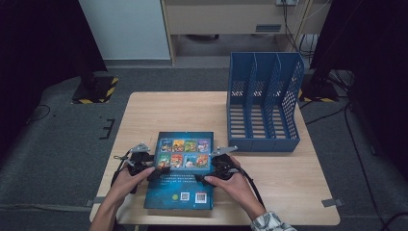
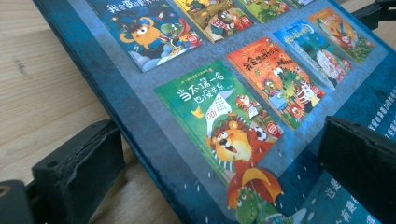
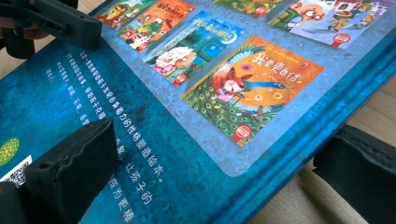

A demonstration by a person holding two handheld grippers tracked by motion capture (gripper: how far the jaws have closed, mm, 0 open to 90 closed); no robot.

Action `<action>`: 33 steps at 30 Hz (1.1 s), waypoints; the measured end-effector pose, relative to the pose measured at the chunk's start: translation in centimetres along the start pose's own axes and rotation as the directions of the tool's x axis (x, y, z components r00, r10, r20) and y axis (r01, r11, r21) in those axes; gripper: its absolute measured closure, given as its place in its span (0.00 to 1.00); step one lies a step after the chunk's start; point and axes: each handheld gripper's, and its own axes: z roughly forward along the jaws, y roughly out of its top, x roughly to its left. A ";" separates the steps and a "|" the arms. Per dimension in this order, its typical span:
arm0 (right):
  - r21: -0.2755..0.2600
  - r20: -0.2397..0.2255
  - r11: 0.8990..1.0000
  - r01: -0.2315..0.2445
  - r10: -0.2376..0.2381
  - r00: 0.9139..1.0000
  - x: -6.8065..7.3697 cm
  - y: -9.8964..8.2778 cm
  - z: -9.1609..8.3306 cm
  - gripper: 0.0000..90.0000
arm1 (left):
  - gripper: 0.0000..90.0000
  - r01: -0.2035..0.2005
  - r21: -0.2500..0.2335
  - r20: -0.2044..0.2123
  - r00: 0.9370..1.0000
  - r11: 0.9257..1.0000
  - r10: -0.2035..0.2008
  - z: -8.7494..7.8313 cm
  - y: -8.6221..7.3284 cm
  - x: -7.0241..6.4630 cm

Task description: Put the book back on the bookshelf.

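Blue hardcover book [image 1: 181, 168] lies flat, back cover up, near the front edge of the tabletop [image 1: 144, 110], long axis running front to back, bottom end just short of the front edge. Left tongs [image 1: 153, 172] sit at the book's left long edge, right tongs [image 1: 204, 177] at its right long edge, roughly mirror each other about halfway down, so neither hand is clearly nearer. Left gripper view: jaws apart and straddling the left edge of the book [image 2: 243, 107], one jaw on the wood outside, the other over the cover, pads not pressing. Right gripper view: same setup on the book [image 3: 187, 116], one jaw above the cover, the other down beside the edge by the wood, apart, no clamp seen; the other hand's jaw shows far across the cover. Blue file rack [image 1: 263, 103] stands upright at the far right of the tabletop, slots open toward the front, well apart from the book, beyond and to the right of it. Likely next: pinch both side edges, tip the book up on an edge, carry it far-right into a slot.
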 end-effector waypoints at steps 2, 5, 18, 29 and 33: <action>0.003 0.001 1.000 0.001 -0.001 1.000 0.0 0.1 0.0 0.00 | 0.00 0.009 0.002 0.017 1.000 1.000 -0.009 0.1 0.0 0.2; 0.014 0.003 1.000 0.004 -0.004 1.000 0.0 0.3 0.1 0.00 | 0.00 0.031 0.006 0.039 0.999 1.000 -0.031 0.4 -0.1 0.3; 0.051 0.053 0.998 0.046 -0.049 0.997 0.5 1.8 0.1 0.01 | 0.02 0.037 0.013 -0.018 0.999 0.999 -0.037 -0.4 0.7 -0.1; 0.045 0.060 0.996 0.074 -0.077 0.995 0.5 3.3 -0.4 0.02 | 0.12 0.013 -0.039 -0.068 0.998 0.999 -0.016 -1.5 2.4 -0.9; 0.050 0.070 0.996 0.079 -0.082 0.994 0.6 3.7 -0.6 0.02 | 0.13 -0.005 -0.038 -0.061 0.998 0.999 0.003 -1.8 2.8 -0.8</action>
